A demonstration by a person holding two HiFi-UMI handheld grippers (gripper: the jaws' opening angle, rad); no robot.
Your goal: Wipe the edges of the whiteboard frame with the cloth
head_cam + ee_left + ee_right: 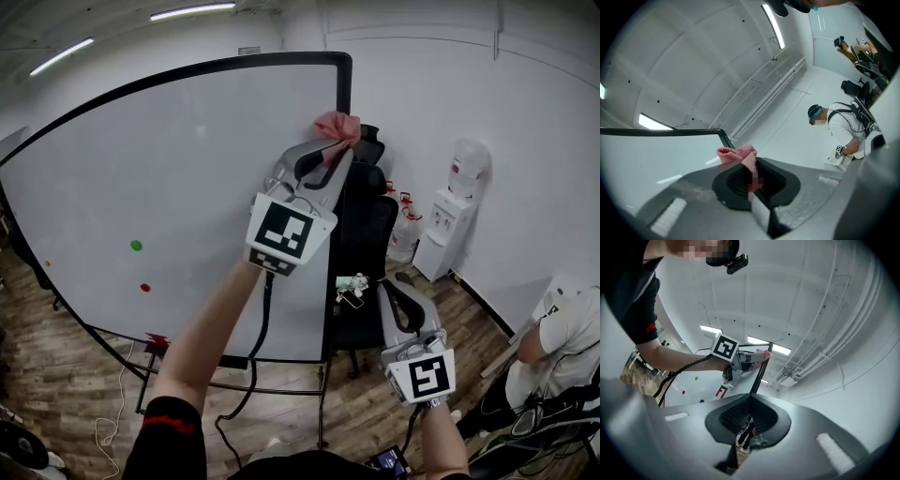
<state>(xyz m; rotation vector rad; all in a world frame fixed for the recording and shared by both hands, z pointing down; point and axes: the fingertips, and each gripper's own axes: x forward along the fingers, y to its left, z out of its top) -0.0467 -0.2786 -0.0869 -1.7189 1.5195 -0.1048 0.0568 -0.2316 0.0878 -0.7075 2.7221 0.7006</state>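
Note:
The whiteboard point(169, 178) has a black frame point(345, 84). A pink cloth point(337, 125) is pressed against the frame's right edge, a little below the top right corner. My left gripper point(339, 142) is raised and shut on it. In the left gripper view the cloth point(739, 155) bunches out between the jaws, just beside the frame corner point(721, 134). My right gripper point(386, 287) hangs low at the right, away from the board, shut with nothing in it. The right gripper view looks past its own closed jaws point(750, 401) up at the left gripper point(740, 361), the cloth point(764, 353) and the frame point(757, 376).
A black office chair point(367, 225) stands right behind the board's right edge. A water dispenser point(450, 220) and a bottle point(405, 230) stand by the wall. A person in white point(567, 328) crouches at the right. Green point(136, 246) and red point(144, 287) magnets sit on the board. Cables trail under the stand point(281, 389).

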